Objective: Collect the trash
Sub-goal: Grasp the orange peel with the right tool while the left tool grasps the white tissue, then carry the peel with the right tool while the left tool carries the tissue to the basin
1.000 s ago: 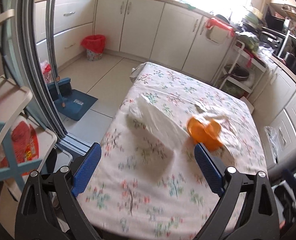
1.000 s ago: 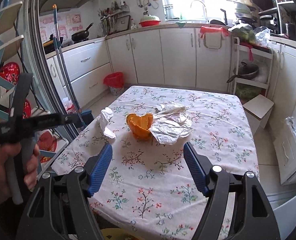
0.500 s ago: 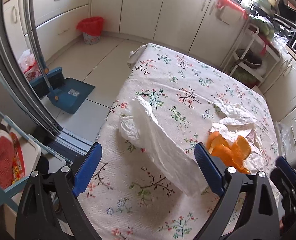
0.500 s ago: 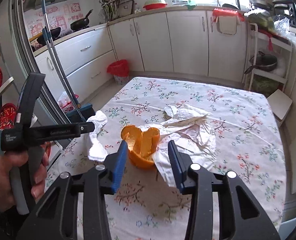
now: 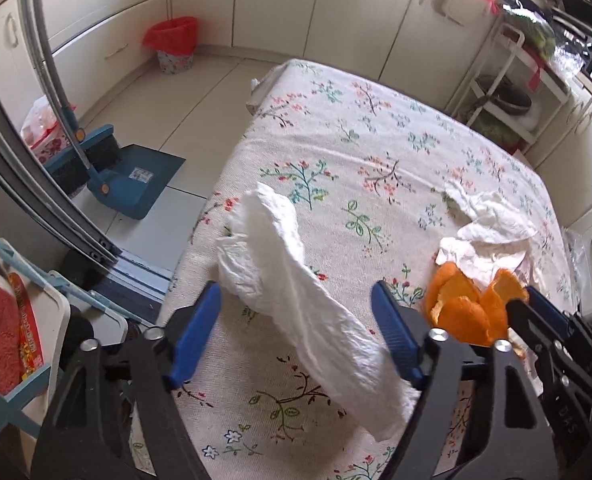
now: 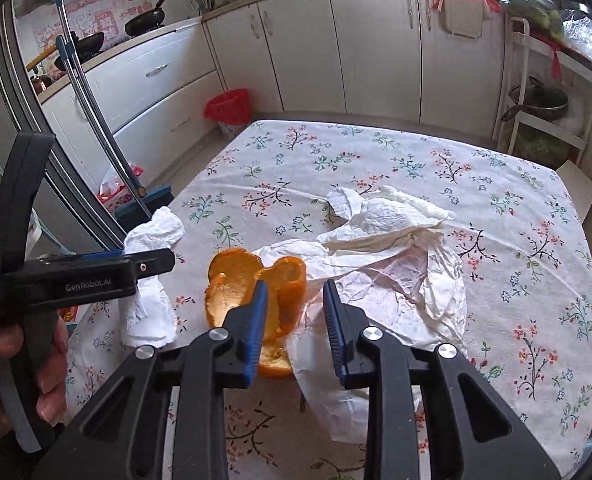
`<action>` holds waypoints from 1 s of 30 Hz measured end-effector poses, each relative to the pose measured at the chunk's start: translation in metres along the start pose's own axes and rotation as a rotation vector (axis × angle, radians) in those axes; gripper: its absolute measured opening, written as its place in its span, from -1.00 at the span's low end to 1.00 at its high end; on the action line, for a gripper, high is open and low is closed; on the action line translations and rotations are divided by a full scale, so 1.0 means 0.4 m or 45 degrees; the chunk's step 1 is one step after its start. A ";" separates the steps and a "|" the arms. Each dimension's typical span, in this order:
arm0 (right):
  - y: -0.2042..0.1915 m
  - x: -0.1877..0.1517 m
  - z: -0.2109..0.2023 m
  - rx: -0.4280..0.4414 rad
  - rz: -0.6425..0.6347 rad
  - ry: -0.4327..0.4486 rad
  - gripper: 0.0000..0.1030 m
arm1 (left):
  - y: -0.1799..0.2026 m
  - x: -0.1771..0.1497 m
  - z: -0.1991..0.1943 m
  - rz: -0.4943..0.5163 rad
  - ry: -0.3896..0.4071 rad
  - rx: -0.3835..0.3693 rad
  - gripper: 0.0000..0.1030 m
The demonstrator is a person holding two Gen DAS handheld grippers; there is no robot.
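The tabletop (image 6: 376,152), covered by a flowered cloth, carries all the trash in its near half. The largest piece, a spread of crumpled white tissue (image 6: 396,256), lies at the centre and right in the right wrist view. A smaller rolled tissue (image 5: 291,296) lies near the left edge, and between the two stands the orange peel (image 6: 251,284), touching the larger tissue. A red-lined bin (image 5: 171,46) is seen on the floor, well apart from the table.

The left gripper (image 5: 296,332) has just been closing and is held partly open astride the rolled tissue; its pads do not appear to press on the paper yet. The right gripper (image 6: 296,320) has also just been closing, to a narrow gap, with a lobe of the peel between the jaws; whether the pads already bite cannot be told, as the near finger hides the contact.

For a clean pick, each gripper should be lowered until the pads flank the bulk of its piece, then closed fully before lifting, so that the cloth is not pinched with it. The peel's curled lobe is probably best taken across its wall, not at its tip.
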State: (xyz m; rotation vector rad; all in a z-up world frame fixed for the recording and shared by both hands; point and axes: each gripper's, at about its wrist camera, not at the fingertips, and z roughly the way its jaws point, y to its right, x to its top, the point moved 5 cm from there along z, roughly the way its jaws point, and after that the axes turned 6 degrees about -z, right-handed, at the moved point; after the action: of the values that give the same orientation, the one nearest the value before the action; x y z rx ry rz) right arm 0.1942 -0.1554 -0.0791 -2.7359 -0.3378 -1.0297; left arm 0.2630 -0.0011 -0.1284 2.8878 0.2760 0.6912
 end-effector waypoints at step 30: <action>0.014 0.017 -0.291 0.123 0.195 0.382 -0.89 | 0.064 -0.076 -0.333 0.207 0.442 -0.093 -0.83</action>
State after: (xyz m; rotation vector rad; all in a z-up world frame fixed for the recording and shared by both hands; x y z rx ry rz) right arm 0.1284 -0.1903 0.0106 -2.4309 -0.1232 -1.3175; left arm 0.1784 -0.0175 -0.0192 2.7293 0.0542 1.2064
